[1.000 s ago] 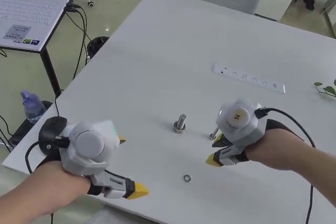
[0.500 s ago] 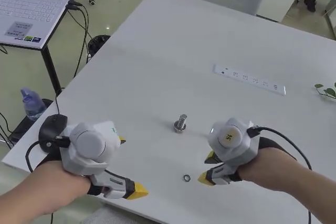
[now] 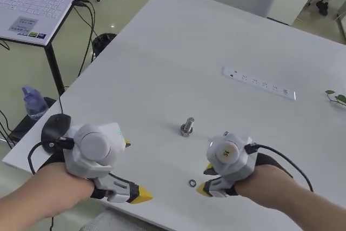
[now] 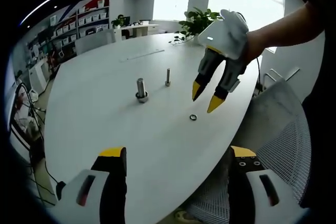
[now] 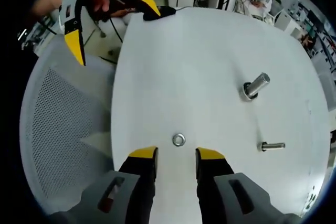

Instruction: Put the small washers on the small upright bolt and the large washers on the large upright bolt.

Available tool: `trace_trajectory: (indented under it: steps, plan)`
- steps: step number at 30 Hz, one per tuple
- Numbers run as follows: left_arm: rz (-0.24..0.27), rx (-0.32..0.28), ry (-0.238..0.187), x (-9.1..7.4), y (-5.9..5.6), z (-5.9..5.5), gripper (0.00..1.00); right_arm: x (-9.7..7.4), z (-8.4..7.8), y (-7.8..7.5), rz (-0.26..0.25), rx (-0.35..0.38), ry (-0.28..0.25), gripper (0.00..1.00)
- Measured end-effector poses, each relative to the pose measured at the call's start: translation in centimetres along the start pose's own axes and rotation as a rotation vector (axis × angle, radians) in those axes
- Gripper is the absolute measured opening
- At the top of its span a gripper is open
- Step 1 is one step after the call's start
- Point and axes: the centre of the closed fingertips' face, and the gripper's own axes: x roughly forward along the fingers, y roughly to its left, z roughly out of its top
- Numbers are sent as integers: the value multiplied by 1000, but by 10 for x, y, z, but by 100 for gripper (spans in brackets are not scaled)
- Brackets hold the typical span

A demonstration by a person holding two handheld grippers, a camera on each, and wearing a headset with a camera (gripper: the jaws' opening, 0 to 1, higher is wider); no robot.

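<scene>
Two bolts stand upright on the white table (image 3: pixel 162 52). The large bolt (image 3: pixel 187 126) is in the near half. The small bolt (image 4: pixel 168 76) is near it, a little further off as the left gripper view looks across the table. One loose washer (image 3: pixel 192 183) lies flat on the tabletop on the person's side, apart from both bolts.

Right gripper (image 3: pixel 206 178): held low over the table, yellow tips pointing down toward the washer. The jaws are parted by a moderate gap with nothing between them. In the right gripper view the washer sits just ahead of that gap, roughly centred and touching neither tip. Both bolts lie off to the right in that view, well apart from the washer.

Left gripper (image 3: pixel 134 169): at the near table edge, left of the washer and well apart from it. The jaws are spread wide and hold nothing. The left gripper view takes in the washer, both bolts, and the right gripper hanging over the washer.

The large bolt has a wider ring at its foot. The views are too coarse to tell whether that is the bolt's own head or a washer already seated.

Also noted:
- power strip (image 3: pixel 258 83) flat on the far half of the table
- laptop (image 3: pixel 32 4) on a side stand
- water bottle (image 3: pixel 33 103) low beside that stand
- mesh chair (image 5: pixel 58 129) at the table edge
</scene>
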Motion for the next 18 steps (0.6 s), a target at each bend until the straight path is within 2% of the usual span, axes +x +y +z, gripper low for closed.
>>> trace_trajectory:
  steps: [9,18]
  plan:
    - [0,-15,6,1,0,-5,77,24,-2,0,6,6,19,29]
    - [-6,-20,2,1,2,-4,77,30,-6,-3,-1,20,41,26]
